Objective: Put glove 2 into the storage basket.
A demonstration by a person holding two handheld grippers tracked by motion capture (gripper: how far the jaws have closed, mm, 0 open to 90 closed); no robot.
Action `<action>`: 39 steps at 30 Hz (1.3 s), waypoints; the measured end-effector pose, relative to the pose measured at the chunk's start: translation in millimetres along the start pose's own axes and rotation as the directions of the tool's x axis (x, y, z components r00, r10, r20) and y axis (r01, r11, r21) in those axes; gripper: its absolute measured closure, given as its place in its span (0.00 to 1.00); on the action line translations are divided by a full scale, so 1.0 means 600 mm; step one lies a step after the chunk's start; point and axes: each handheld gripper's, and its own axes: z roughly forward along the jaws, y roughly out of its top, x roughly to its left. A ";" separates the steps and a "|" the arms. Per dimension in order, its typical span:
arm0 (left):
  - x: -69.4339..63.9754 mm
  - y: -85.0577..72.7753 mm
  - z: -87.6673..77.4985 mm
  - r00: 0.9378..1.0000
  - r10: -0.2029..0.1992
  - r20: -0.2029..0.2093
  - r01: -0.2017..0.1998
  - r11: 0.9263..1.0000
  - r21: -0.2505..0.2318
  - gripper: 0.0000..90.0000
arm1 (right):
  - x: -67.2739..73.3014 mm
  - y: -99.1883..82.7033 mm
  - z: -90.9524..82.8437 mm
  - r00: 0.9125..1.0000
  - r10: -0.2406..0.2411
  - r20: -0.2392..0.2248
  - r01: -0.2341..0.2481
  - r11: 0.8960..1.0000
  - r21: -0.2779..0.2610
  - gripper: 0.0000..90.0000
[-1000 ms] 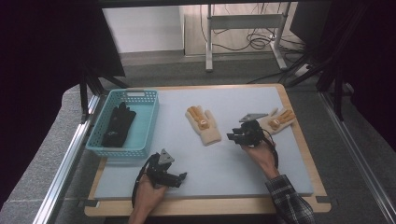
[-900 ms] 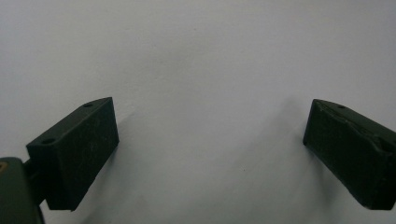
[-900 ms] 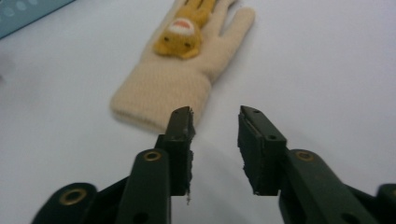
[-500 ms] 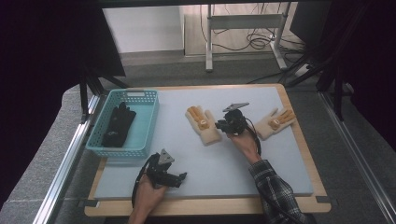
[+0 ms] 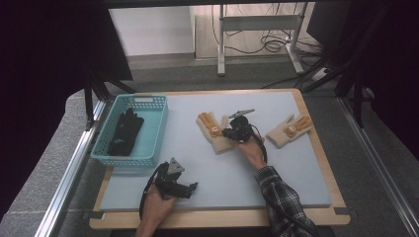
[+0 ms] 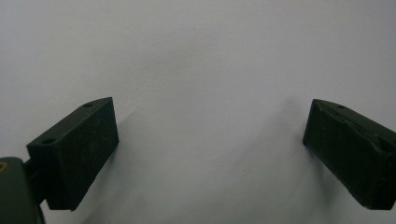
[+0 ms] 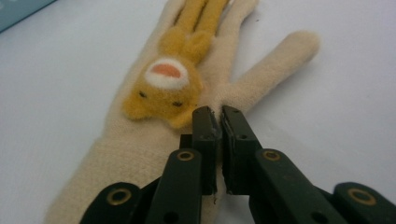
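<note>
1. Right gripper has just been closing and pinches the cream glove mid-surface; at 9 o'clock the teal basket holds a black glove.
2. Left gripper is spread over bare surface.
3. Right gripper view: the jaws nip the glove's fabric beside its bear patch.

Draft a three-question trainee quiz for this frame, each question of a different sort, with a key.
1. True or false: the right gripper has its jaws pinched on the cream glove near the base of the thumb.
2. What lies in the teal basket? A) a black glove B) a cream glove C) a cable
3. Fill in: the left gripper hangs over the grey mat with its jaws ____.

Key: 1 true. 2 A, the black glove. 3 open, with nothing between them. The second cream glove lies apart, to the right in the high view.
</note>
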 end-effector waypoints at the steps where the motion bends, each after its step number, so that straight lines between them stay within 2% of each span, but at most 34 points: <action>1: 0.000 0.000 0.000 1.000 0.000 0.000 0.000 1.000 0.000 0.04 | 0.000 0.000 0.000 1.000 0.000 0.000 0.000 1.000 0.000 0.93; 2: 0.000 0.000 0.000 1.000 0.000 0.000 0.000 1.000 0.000 0.04 | 0.003 0.003 -0.008 1.000 -0.017 0.009 0.017 1.000 -0.006 0.94; 4: 0.000 0.000 0.000 1.000 0.002 -0.001 -0.002 1.000 0.001 0.04 | 0.003 0.005 -0.015 1.000 -0.021 0.003 0.021 1.000 -0.013 0.94; 6: 0.000 0.000 0.000 1.000 0.002 -0.001 -0.002 1.000 0.001 0.04 | 0.006 0.011 -0.042 1.000 -0.007 -0.014 0.006 0.999 -0.041 0.94; 7: 0.000 0.000 0.000 1.000 0.002 -0.001 -0.002 1.000 0.001 0.04 | 0.006 0.011 -0.042 1.000 -0.007 -0.014 0.006 0.999 -0.041 0.94; 8: 0.000 0.000 0.000 1.000 0.003 -0.001 -0.003 1.000 0.001 0.04 | 0.007 0.013 -0.063 0.999 0.013 -0.035 -0.015 0.998 -0.066 0.94; 10: 0.000 0.000 0.000 1.000 0.003 -0.001 -0.003 1.000 0.002 0.04 | 0.008 0.015 -0.085 0.999 0.021 -0.037 -0.024 0.997 -0.079 0.95; 11: 0.000 0.000 0.000 1.000 0.003 -0.001 -0.003 1.000 0.001 0.04 | 0.008 0.015 -0.085 0.999 0.021 -0.037 -0.024 0.997 -0.079 0.95; 13: 0.000 0.000 0.000 1.000 0.002 -0.001 -0.002 1.000 0.001 0.04 | 0.010 0.016 -0.112 1.000 0.011 -0.019 -0.013 0.996 -0.092 0.95; 14: 0.000 0.000 0.000 1.000 0.003 -0.001 -0.003 1.000 0.001 0.04 | 0.010 0.018 -0.134 1.000 0.001 0.008 0.000 0.995 -0.099 0.95; 15: 0.000 0.000 0.000 1.000 0.003 -0.001 -0.003 1.000 0.001 0.04 | 0.010 0.018 -0.134 1.000 0.001 0.008 0.000 0.995 -0.099 0.95; 16: 0.000 0.000 0.000 1.000 0.001 0.000 -0.001 1.000 0.000 0.04 | 0.009 0.017 -0.159 0.998 -0.019 0.051 0.025 0.994 -0.109 0.95; 18: 0.000 0.000 0.000 1.000 0.001 0.001 -0.001 1.000 0.001 0.04 | 0.007 0.014 -0.170 0.997 -0.021 0.069 0.029 0.993 -0.115 0.95; 19: 0.000 0.000 0.000 1.000 0.001 0.001 -0.001 1.000 0.002 0.04 | 0.006 0.006 -0.184 0.994 -0.038 0.106 0.050 0.993 -0.108 0.95; 21: 0.000 0.000 0.000 1.000 0.001 0.000 -0.001 1.000 0.002 0.04 | 0.007 0.000 -0.187 0.992 -0.043 0.120 0.056 0.993 -0.100 0.95; 22: 0.000 0.000 0.000 1.000 0.001 0.000 -0.001 1.000 0.002 0.04 | 0.010 -0.013 -0.187 0.990 -0.057 0.126 0.068 0.995 -0.078 0.95; 25: 0.000 0.000 0.000 1.000 0.001 0.000 -0.001 1.000 0.002 0.04 | 0.022 -0.027 -0.182 0.989 -0.077 0.122 0.085 0.994 -0.061 0.94; 27: 0.000 0.000 0.000 1.000 0.001 0.000 -0.001 1.000 0.002 0.04 | 0.038 -0.038 -0.175 0.991 -0.097 0.097 0.103 0.993 -0.058 0.94; 28: 0.000 0.000 0.000 1.000 0.002 -0.001 -0.002 1.000 0.002 0.04 | 0.055 -0.041 -0.168 0.993 -0.104 0.062 0.108 0.992 -0.066 0.93; 29: 0.000 0.000 0.000 1.000 0.002 -0.001 -0.002 1.000 0.002 0.04 | 0.055 -0.041 -0.168 0.993 -0.104 0.062 0.108 0.992 -0.066 0.93; 31: 0.000 0.000 0.000 1.000 0.003 -0.002 -0.003 1.000 0.002 0.04 | 0.081 -0.038 -0.156 0.992 -0.126 0.011 0.126 0.990 -0.062 0.88; 33: 0.000 0.000 -0.001 1.000 0.007 -0.002 -0.007 1.000 0.002 0.04 | 0.090 -0.036 -0.153 0.990 -0.139 0.002 0.139 0.988 -0.061 0.85; 34: 0.000 0.000 -0.001 1.000 0.007 -0.003 -0.007 1.000 0.002 0.04 | 0.102 -0.030 -0.153 0.987 -0.159 0.003 0.159 0.985 -0.071 0.80; 39: 0.000 0.000 -0.001 1.000 0.007 -0.003 -0.007 1.000 0.002 0.04 | 0.094 -0.024 -0.160 0.988 -0.156 0.022 0.157 0.984 -0.079 0.78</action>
